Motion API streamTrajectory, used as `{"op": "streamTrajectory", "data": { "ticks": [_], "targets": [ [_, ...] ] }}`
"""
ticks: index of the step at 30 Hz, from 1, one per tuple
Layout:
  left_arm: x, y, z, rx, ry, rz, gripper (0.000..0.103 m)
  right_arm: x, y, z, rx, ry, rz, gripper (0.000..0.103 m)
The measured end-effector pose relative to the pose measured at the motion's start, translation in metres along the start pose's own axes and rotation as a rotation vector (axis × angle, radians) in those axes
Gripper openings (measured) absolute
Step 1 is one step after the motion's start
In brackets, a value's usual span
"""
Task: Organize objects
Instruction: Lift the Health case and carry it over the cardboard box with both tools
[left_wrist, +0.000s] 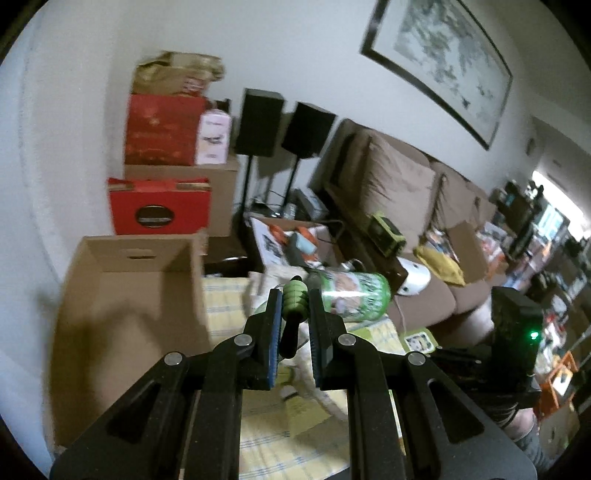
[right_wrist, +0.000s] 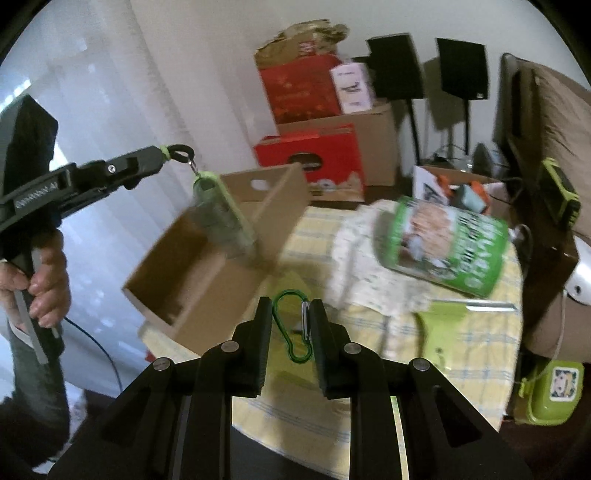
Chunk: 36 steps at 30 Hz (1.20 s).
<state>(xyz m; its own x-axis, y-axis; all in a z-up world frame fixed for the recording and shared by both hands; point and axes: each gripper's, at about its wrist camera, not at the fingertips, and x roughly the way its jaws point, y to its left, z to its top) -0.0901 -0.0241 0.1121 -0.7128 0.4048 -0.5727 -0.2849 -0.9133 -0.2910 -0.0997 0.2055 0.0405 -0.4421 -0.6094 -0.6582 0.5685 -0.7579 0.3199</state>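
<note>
Holding stuff in both hands right now, so here's the layout. The left gripper (left_wrist: 294, 295) has its fingers clenched on a ribbed green grip (left_wrist: 294, 300), and in the right wrist view you can see that same left gripper (right_wrist: 173, 152) out to the side with a black ring and clip at its tip and a clear bottle with a green strap (right_wrist: 223, 218) dangling below it, tilted and up in the air over the open cardboard box (right_wrist: 207, 266). A hand (right_wrist: 46, 273) is wrapped around that gripper's handle.

The right gripper (right_wrist: 291, 326) is grasping a green carabiner (right_wrist: 287, 325): it sits lengthwise between the two fingers, its silver gate side against the right one, fingers closed in snug on it.

Everything sits on a round worktop (right_wrist: 480, 343) covered in a yellow checked cloth. The box is on the left part of it, open side up, with a hand slot in the far wall. To the right lies a green canister (right_wrist: 443, 243) on its side, resting on some white folded cloth. Just in front of that there's a flat lime green thing (right_wrist: 439, 328), pretty blurred so I can't tell what it is.

Behind the worktop are stacked red boxes (right_wrist: 306, 155) and brown cartons, two black speakers on stands (right_wrist: 395, 66), and a brown sofa (left_wrist: 406, 184) off to the right.
</note>
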Motion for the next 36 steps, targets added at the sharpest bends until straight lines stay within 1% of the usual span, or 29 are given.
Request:
{"op": "streamTrajectory", "data": {
  "ticks": [6,11,16,23,31,36],
  "targets": [
    [-0.016,0.040,-0.002,-0.051,-0.002,0.066,0.013,0.015,0.025,0.018,-0.003,0.020,0.088,0.020],
    [-0.027,0.065,-0.009,-0.083,-0.006,0.106,0.013,0.031,0.045,0.029,-0.012,0.037,0.126,0.020],
    [-0.031,0.086,-0.016,-0.119,0.000,0.131,0.013,0.047,0.063,0.036,-0.037,0.054,0.147,0.020],
    [-0.031,0.114,-0.027,-0.163,0.018,0.193,0.013,0.077,0.087,0.046,-0.068,0.091,0.175,0.020],
    [-0.031,0.150,-0.047,-0.229,0.051,0.256,0.013,0.124,0.111,0.042,-0.107,0.164,0.186,0.020],
    [-0.037,0.169,-0.054,-0.255,0.053,0.293,0.013,0.149,0.128,0.036,-0.142,0.200,0.190,0.020]
  ]
}}
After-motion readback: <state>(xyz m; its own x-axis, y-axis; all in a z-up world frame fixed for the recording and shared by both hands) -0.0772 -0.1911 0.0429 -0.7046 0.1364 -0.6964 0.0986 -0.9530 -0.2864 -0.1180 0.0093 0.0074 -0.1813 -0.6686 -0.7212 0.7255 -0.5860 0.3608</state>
